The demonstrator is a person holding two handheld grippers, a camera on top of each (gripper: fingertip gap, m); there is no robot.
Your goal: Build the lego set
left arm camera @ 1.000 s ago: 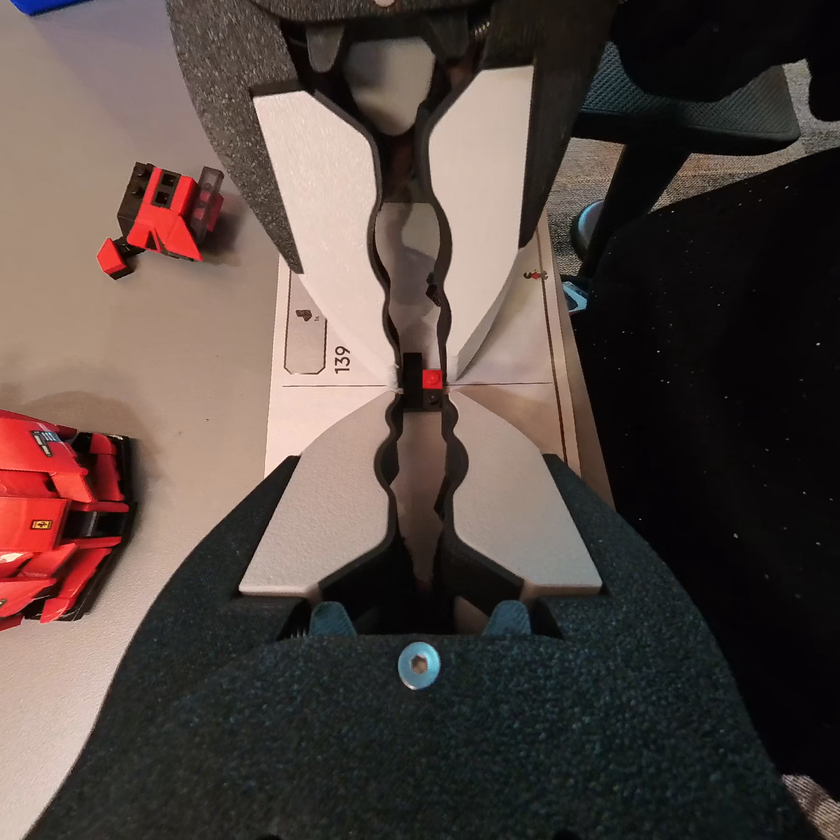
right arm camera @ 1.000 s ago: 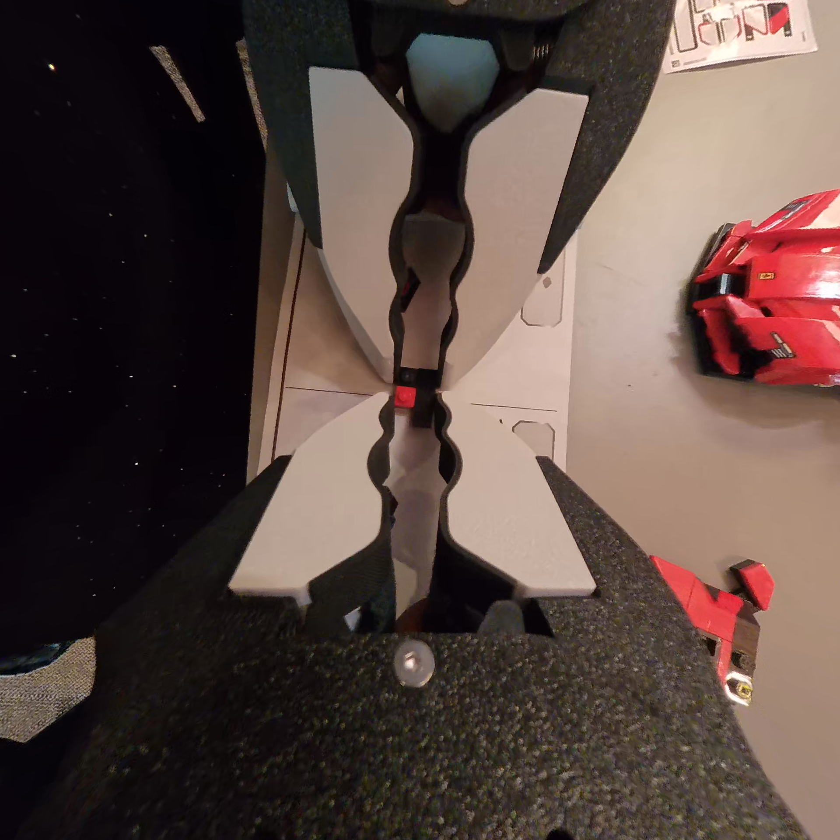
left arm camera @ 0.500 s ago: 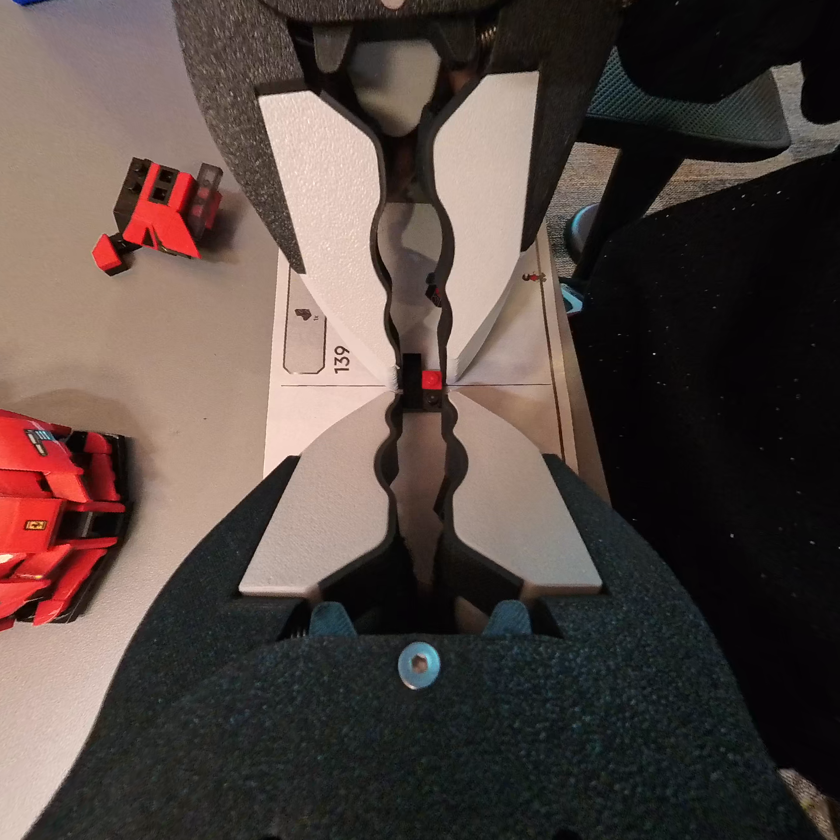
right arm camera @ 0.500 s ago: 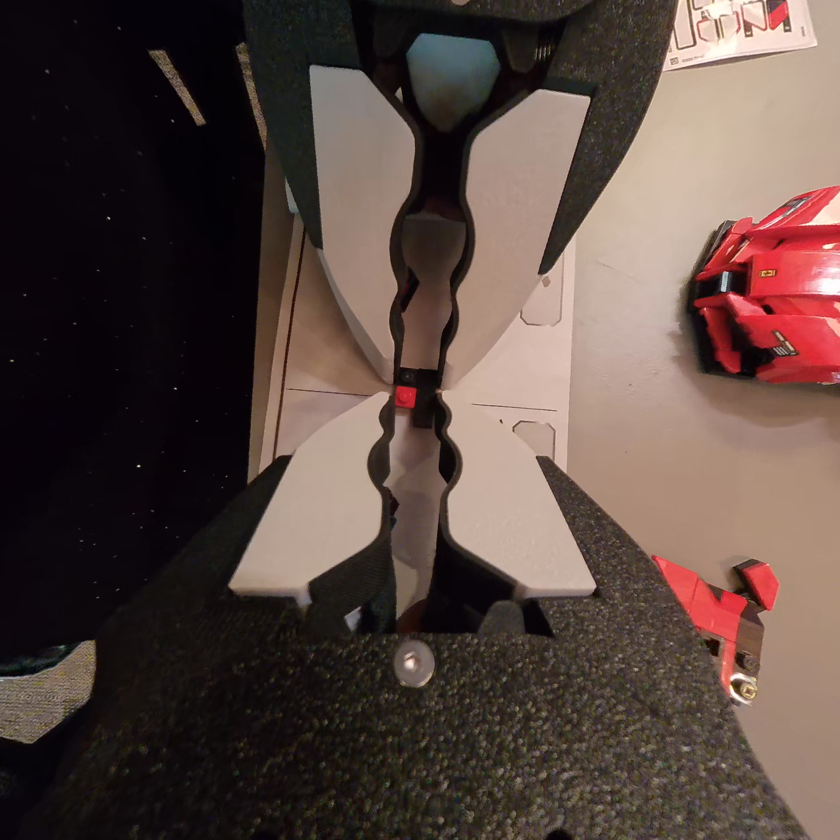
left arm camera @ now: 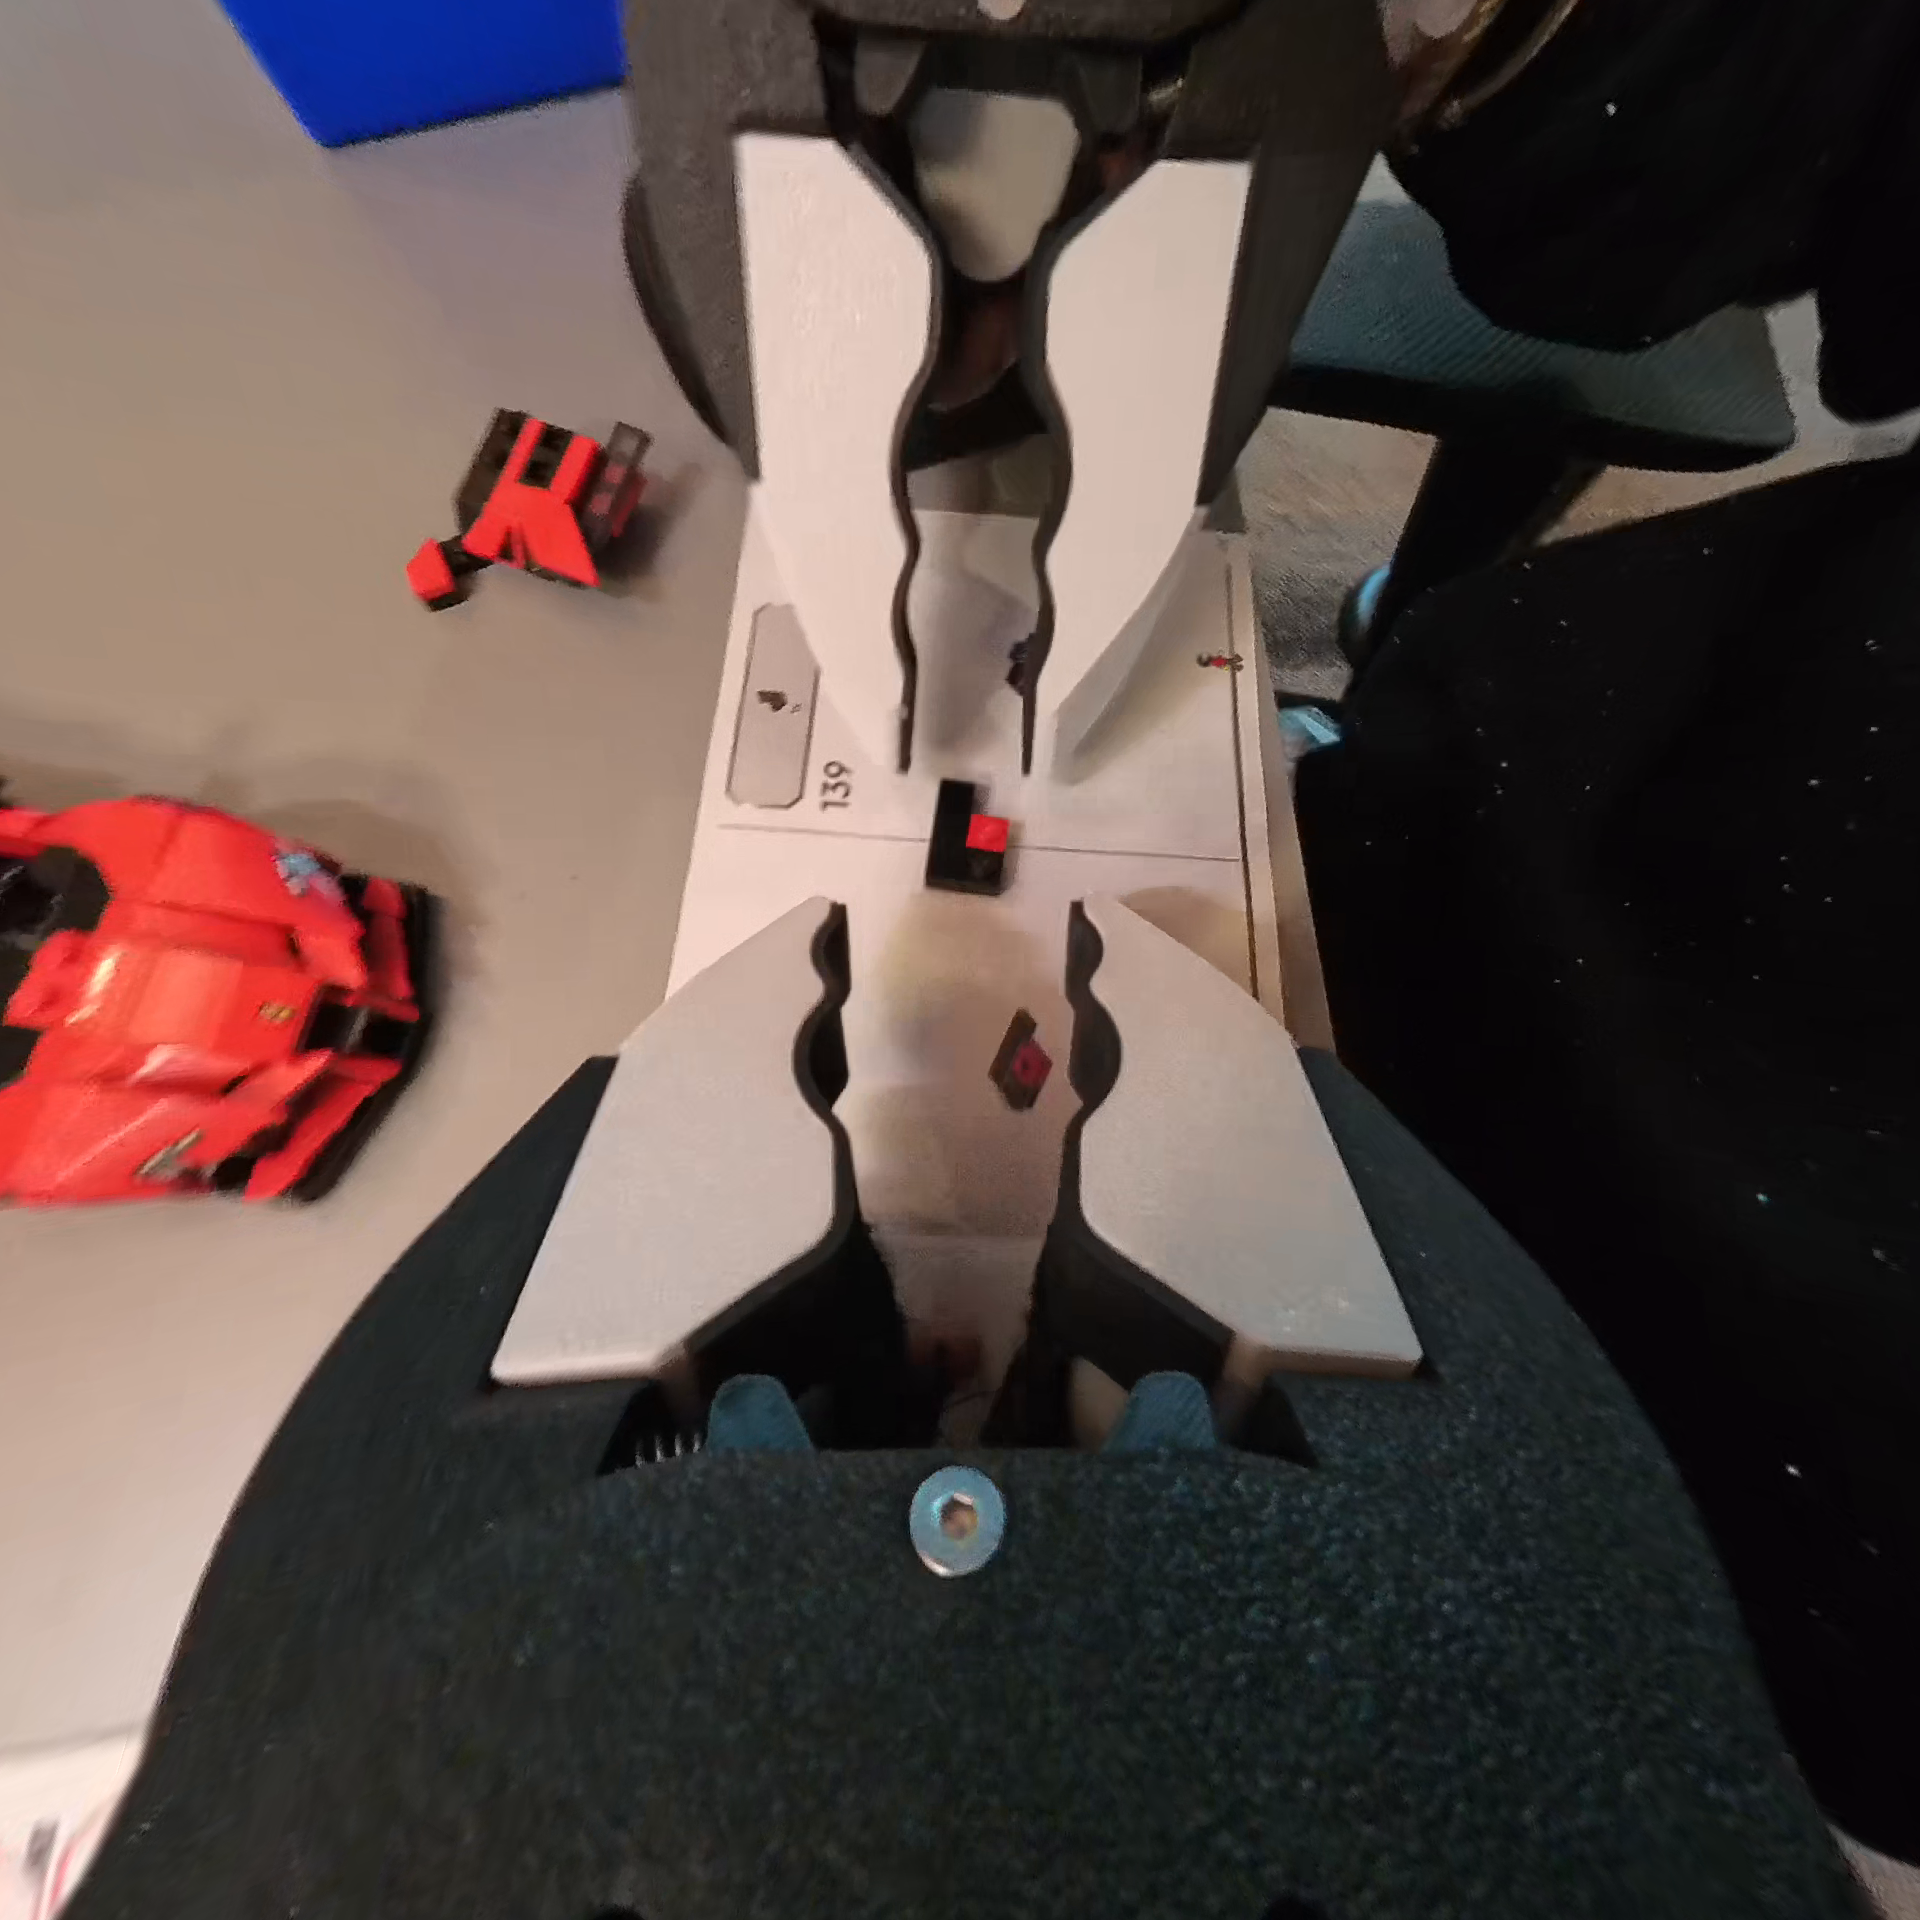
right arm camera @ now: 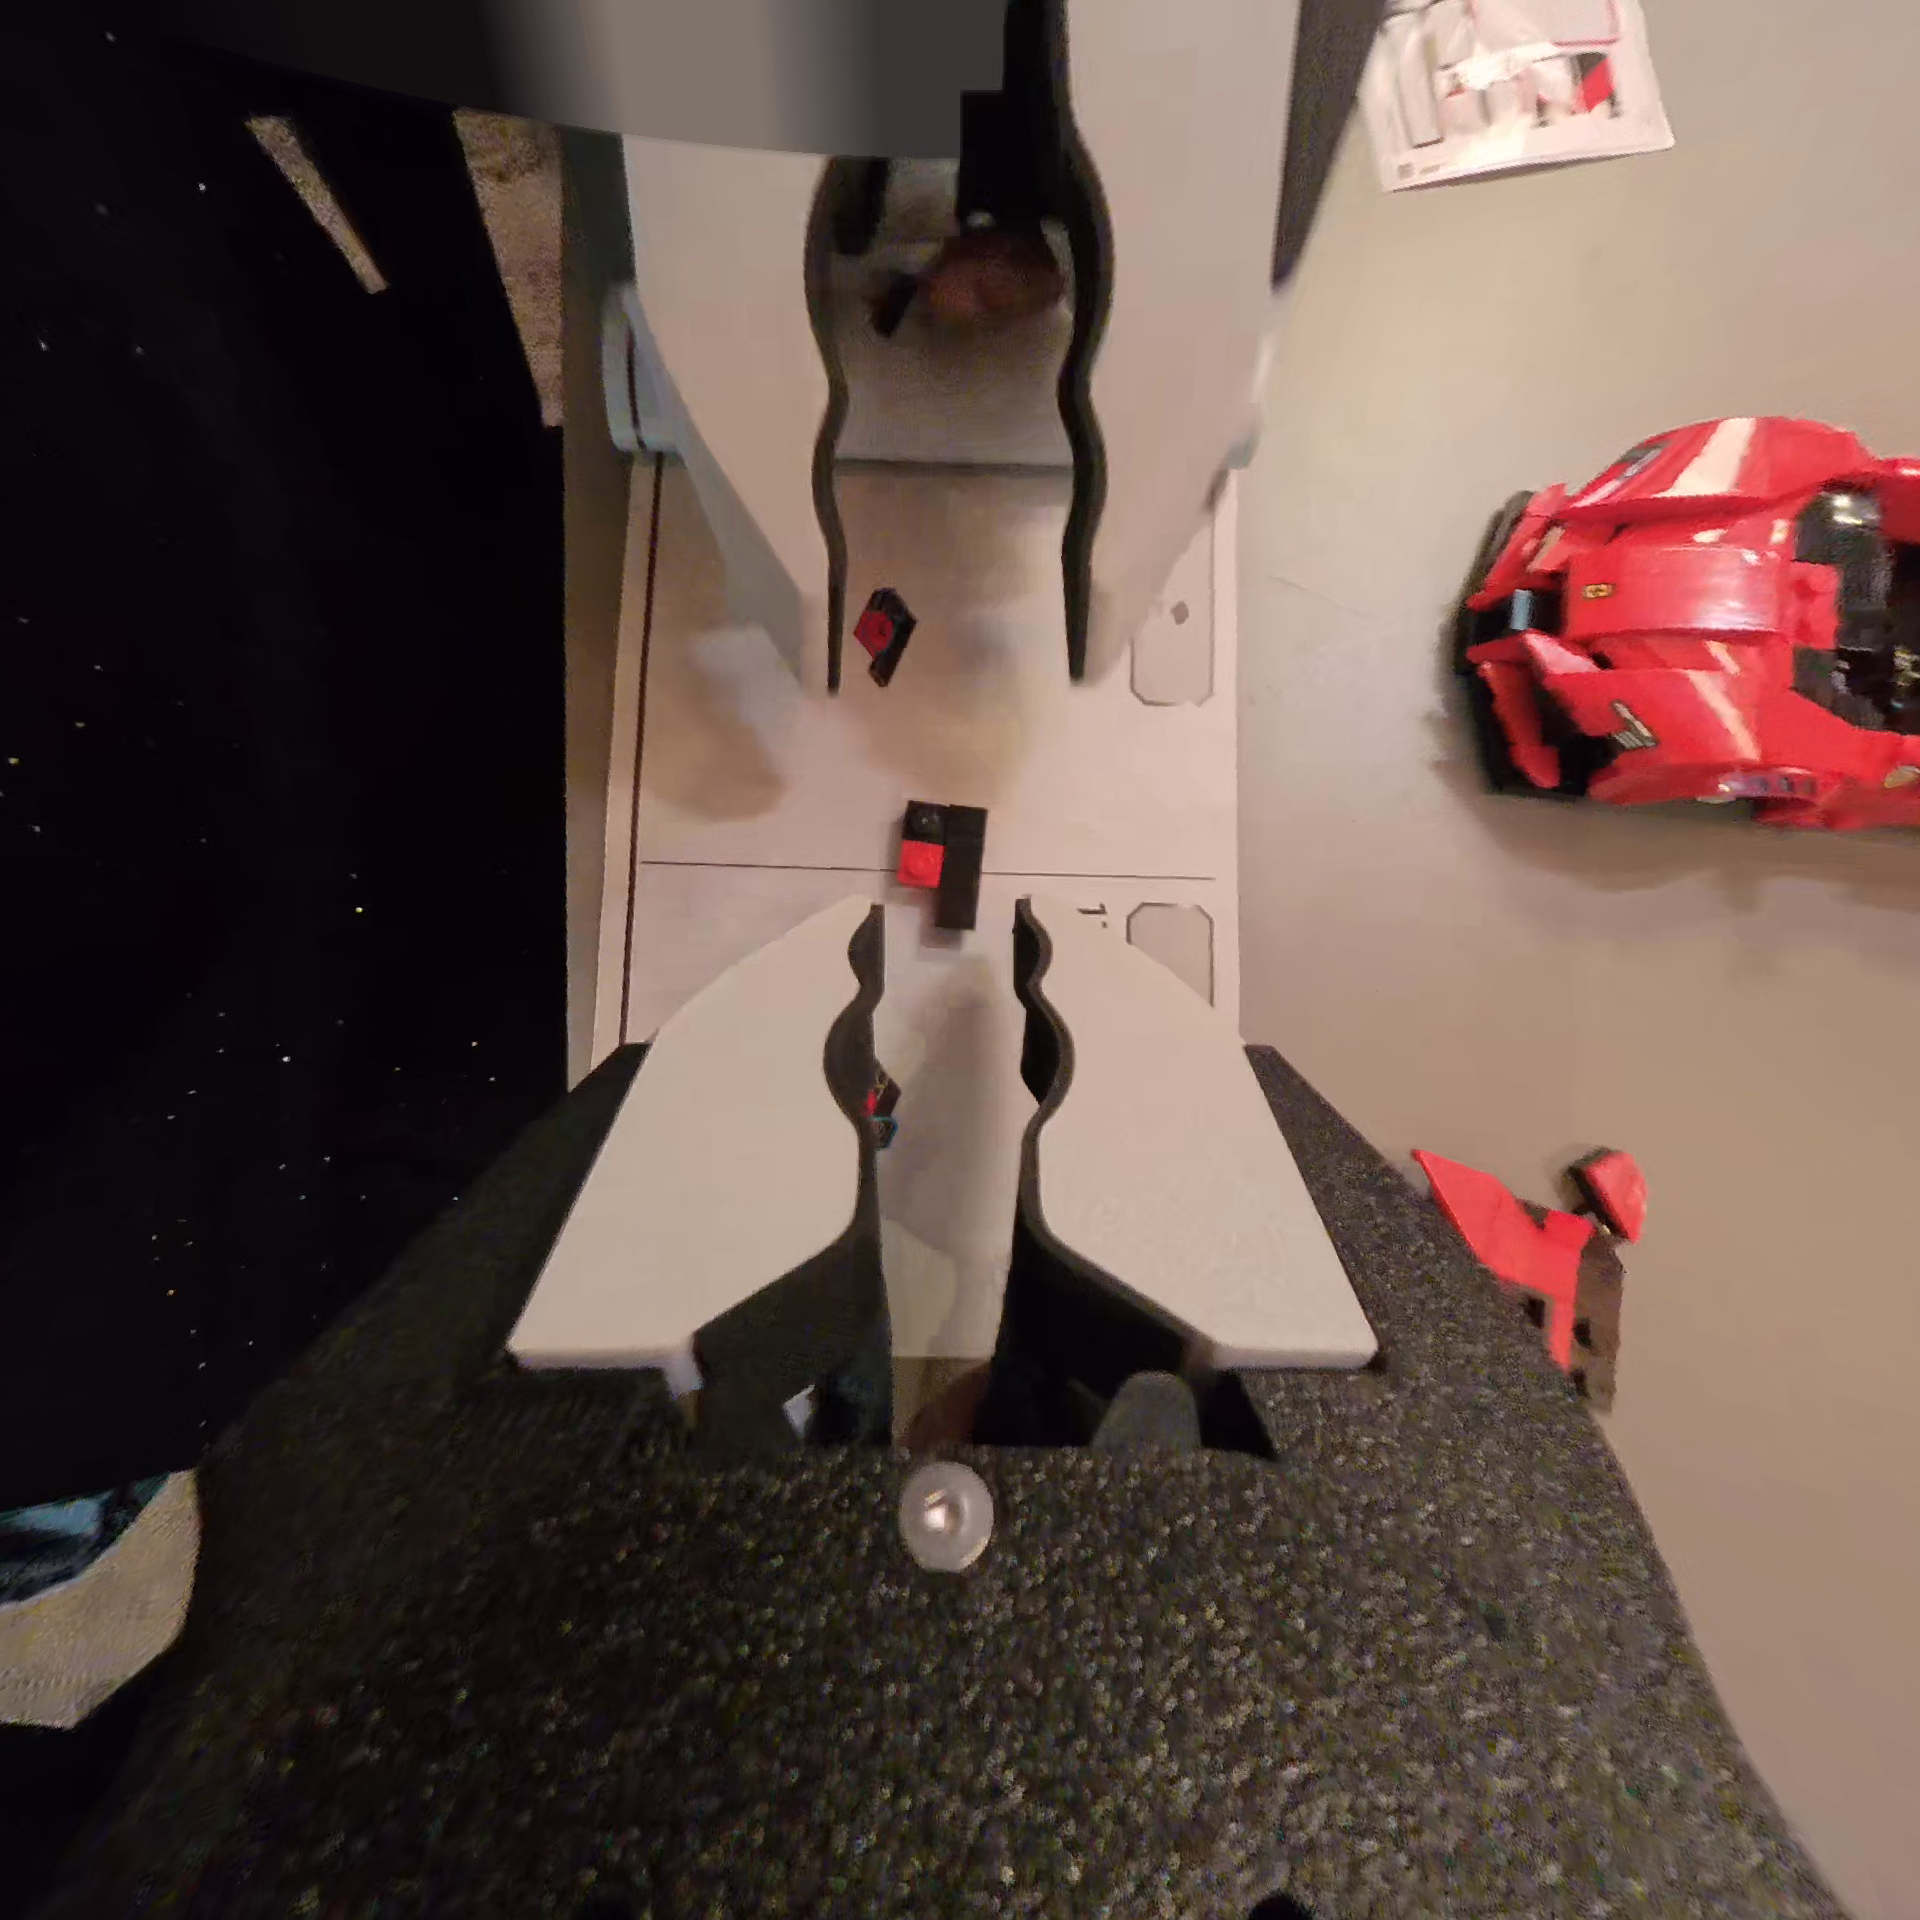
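**Both claws spread, small brick assembly free between them**

1. Left gripper (left arm camera: 956, 914): I read its fingers as spread apart, with nothing between them. The instruction page shows through the gap.

2. Right gripper (right arm camera: 948, 914): its fingers are likewise spread and pinch nothing. In the left wrist view it (left arm camera: 966, 764) points back at me from the top of the frame, tips facing the left gripper's tips.

3. Task item: the small black-and-red brick assembly (left arm camera: 968, 847) sits between the two sets of tips, touching neither. In the right wrist view the same assembly (right arm camera: 940, 857) is just ahead of the tips, over the printed line of the booklet. I cannot tell whether it rests on the page or is above it.

4. Instruction booklet (left arm camera: 790, 914): it lies open under both grippers along the table edge. A printed picture of a black-and-red part (left arm camera: 1023, 1060) shows on the page inside the left gripper's gap.

5. Grey table (left arm camera: 260, 364): to the left, the red car model (left arm camera: 197, 997) stands near the booklet. Farther off lies a red-and-black sub-assembly (left arm camera: 540, 509). A blue object (left arm camera: 436, 62) is at the far edge.

6. Right wrist view: a loose printed sheet (right arm camera: 1517, 83) lies at the top right, well apart from the car.
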